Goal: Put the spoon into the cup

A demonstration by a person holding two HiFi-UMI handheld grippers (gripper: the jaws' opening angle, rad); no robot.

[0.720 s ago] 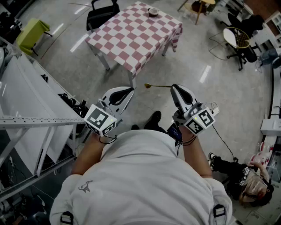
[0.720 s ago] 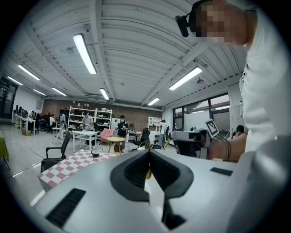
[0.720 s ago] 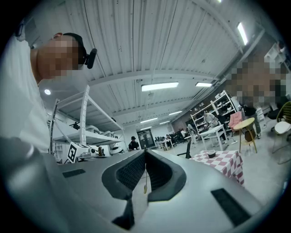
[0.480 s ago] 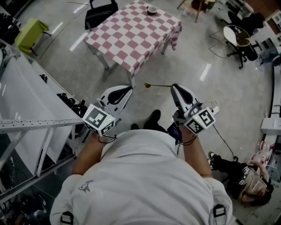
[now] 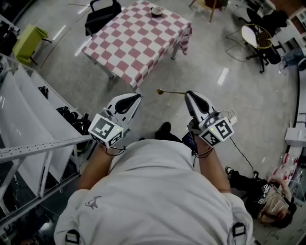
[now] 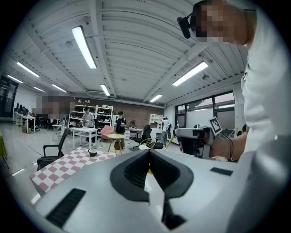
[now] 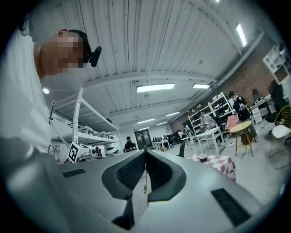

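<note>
A thin gold spoon (image 5: 171, 92) sticks out sideways to the left from my right gripper (image 5: 188, 94), whose jaws are shut on its handle. In the right gripper view a short piece of the spoon (image 7: 145, 184) shows between the closed jaws. My left gripper (image 5: 138, 97) is shut with nothing in it and is held level beside the right one. Both hang over bare floor in front of my body. The cup (image 5: 156, 11), a small dark bowl-like one, stands near the far edge of the red-and-white checked table (image 5: 134, 43), well beyond both grippers. The cup (image 6: 92, 152) also shows in the left gripper view.
White metal shelving (image 5: 38, 143) stands close on my left. A black chair (image 5: 100, 12) and a green chair (image 5: 26, 38) stand by the table. At the lower right a person (image 5: 267, 201) sits on the floor, with a cable nearby. More chairs stand at the upper right (image 5: 260, 40).
The table and the shelving have slid left and a little away in the head view. Both grippers keep the same pose, and the spoon is still held.
</note>
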